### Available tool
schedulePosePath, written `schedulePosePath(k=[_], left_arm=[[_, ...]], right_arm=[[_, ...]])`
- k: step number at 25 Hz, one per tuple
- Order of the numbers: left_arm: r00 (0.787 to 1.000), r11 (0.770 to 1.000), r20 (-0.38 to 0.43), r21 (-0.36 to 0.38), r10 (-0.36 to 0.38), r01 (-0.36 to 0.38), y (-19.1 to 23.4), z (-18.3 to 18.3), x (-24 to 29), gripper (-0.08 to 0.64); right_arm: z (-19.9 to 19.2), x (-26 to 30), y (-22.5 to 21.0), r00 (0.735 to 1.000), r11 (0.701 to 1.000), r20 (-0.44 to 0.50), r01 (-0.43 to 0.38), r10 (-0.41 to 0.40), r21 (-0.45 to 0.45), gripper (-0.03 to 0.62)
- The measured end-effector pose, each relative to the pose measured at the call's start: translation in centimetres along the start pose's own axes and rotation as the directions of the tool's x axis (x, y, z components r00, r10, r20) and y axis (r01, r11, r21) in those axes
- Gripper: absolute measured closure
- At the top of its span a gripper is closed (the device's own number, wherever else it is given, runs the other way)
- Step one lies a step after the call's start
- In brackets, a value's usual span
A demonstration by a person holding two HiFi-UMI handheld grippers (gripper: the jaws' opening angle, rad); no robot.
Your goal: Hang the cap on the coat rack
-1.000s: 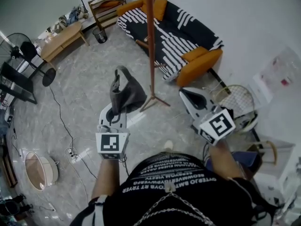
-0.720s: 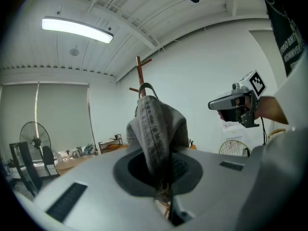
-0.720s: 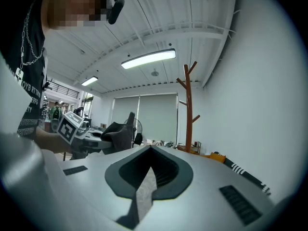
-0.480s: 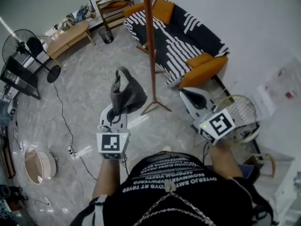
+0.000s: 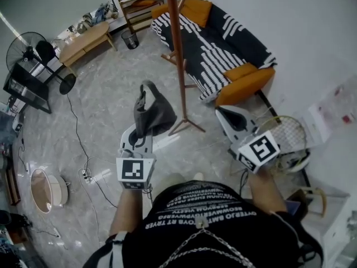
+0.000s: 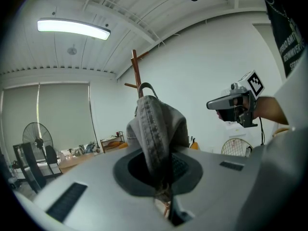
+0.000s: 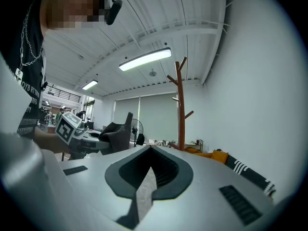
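A grey cap [image 5: 152,111] hangs crumpled from my left gripper [image 5: 141,129], which is shut on its fabric; in the left gripper view the cap [image 6: 156,129] rises straight out of the closed jaws of this gripper [image 6: 163,191]. The brown wooden coat rack [image 5: 175,54] stands just beyond and to the right of the cap, its foot on the floor between the two grippers. It also shows behind the cap as a rack top [image 6: 136,69] and as a pole with pegs [image 7: 181,105]. My right gripper [image 5: 220,110] is shut and holds nothing.
A black-and-white striped sofa [image 5: 217,43] with orange cushions stands behind the rack against the wall. A floor fan [image 5: 39,54], a wooden coffee table [image 5: 86,41] and a bin [image 5: 130,39] are at the far left. A cable [image 5: 78,144] trails over the floor; a racket [image 5: 284,130] leans at right.
Both grippers, the left one still shut on the cap, have come a little closer to the coat rack. Neither grip has changed.
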State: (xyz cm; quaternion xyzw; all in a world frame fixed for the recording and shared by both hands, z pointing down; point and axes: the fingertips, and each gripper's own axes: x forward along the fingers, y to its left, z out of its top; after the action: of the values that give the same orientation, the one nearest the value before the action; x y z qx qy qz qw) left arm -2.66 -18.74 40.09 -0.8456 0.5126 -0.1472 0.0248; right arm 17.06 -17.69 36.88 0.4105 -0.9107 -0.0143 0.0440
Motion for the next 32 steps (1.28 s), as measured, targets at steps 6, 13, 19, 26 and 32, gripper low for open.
schedulePosePath(k=[6, 13, 19, 26, 32], left_arm=[[0.999, 1.000, -0.043, 0.001, -0.007, 0.007, 0.9, -1.3, 0.1, 0.552], [0.998, 0.999, -0.045, 0.007, -0.033, 0.033, 2.6, -1.0, 2.6, 0.552], [0.998, 0.998, -0.024, 0.018, -0.065, 0.066, 3.7, -0.2, 5.3, 0.552], [0.994, 0.994, -0.036, 0.027, -0.102, 0.103, 5.0, 0.3, 8.5, 0.552], [0.989, 0.988, -0.033, 0.058, -0.144, 0.146, 5.9, 0.8, 10.5, 0.552]], right_arm=[[-0.7, 1.3, -0.1, 1.000, 0.999, -0.010, 0.000, 0.000, 0.035, 0.591], [-0.7, 4.2, -1.4, 1.000, 0.998, -0.016, 0.014, -0.013, 0.054, 0.591], [-0.7, 6.5, -2.2, 1.000, 0.998, -0.023, 0.017, -0.016, 0.059, 0.591], [-0.6, 8.4, -4.4, 0.999, 0.998, -0.038, 0.041, -0.039, 0.052, 0.591], [-0.5, 10.1, -5.3, 0.997, 0.997, -0.046, 0.067, -0.064, 0.050, 0.591]])
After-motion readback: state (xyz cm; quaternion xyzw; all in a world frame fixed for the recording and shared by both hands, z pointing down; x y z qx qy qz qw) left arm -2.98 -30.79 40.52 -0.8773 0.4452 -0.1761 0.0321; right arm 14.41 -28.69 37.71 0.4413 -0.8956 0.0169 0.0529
